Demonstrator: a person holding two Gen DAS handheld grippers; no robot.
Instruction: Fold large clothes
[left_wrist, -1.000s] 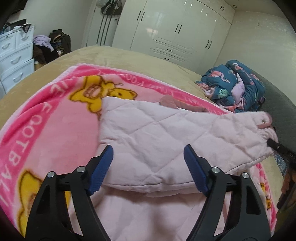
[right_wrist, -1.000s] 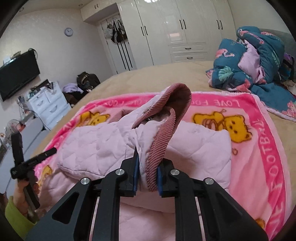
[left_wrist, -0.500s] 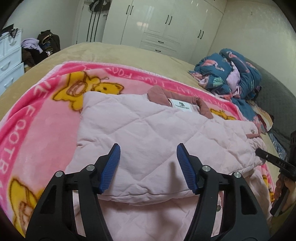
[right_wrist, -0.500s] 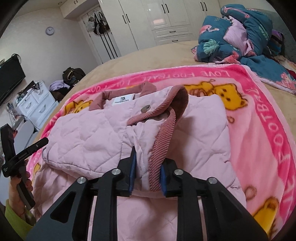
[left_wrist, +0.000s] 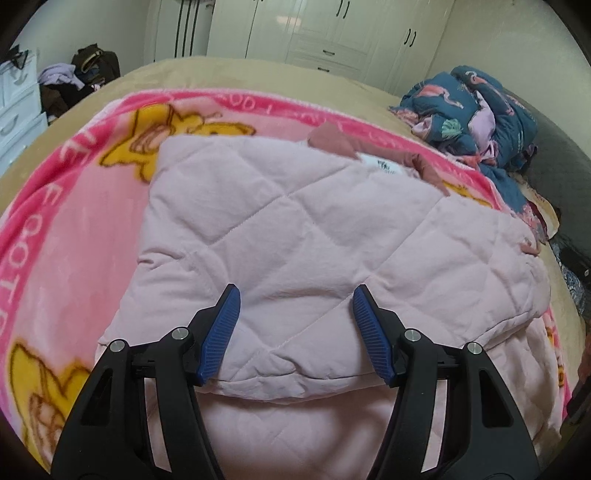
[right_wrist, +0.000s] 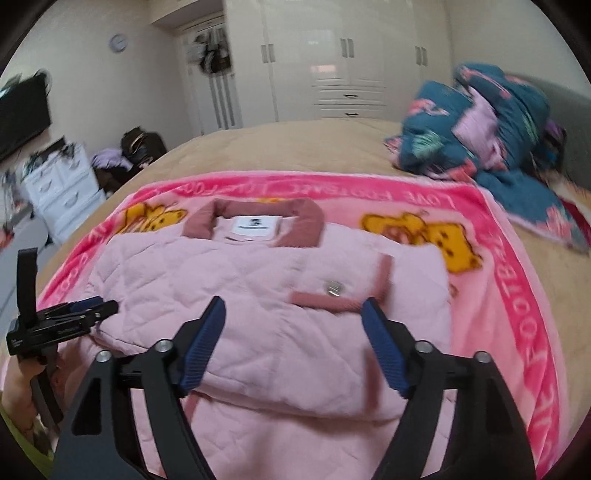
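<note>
A pale pink quilted jacket (right_wrist: 258, 295) lies folded on the pink cartoon blanket (right_wrist: 517, 295) on the bed, its dusty-rose collar (right_wrist: 255, 221) at the far end. The right gripper (right_wrist: 293, 339) is opening, nothing between its jaws. The left gripper (left_wrist: 295, 332) hangs spread over the jacket's near fold.

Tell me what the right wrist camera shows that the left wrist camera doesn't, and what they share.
Only the right wrist view shows the wall clock, the black TV, the snap button on the sleeve cuff, the whole collar label, and the left tongs beside the jacket's edge. Only the left wrist view shows the left tongs from behind, open over the jacket. Both show the pink quilted jacket with sleeves folded in, the pink bear blanket, the blue flamingo bedding and the white wardrobes. The right tongs are opening, nothing between them.
</note>
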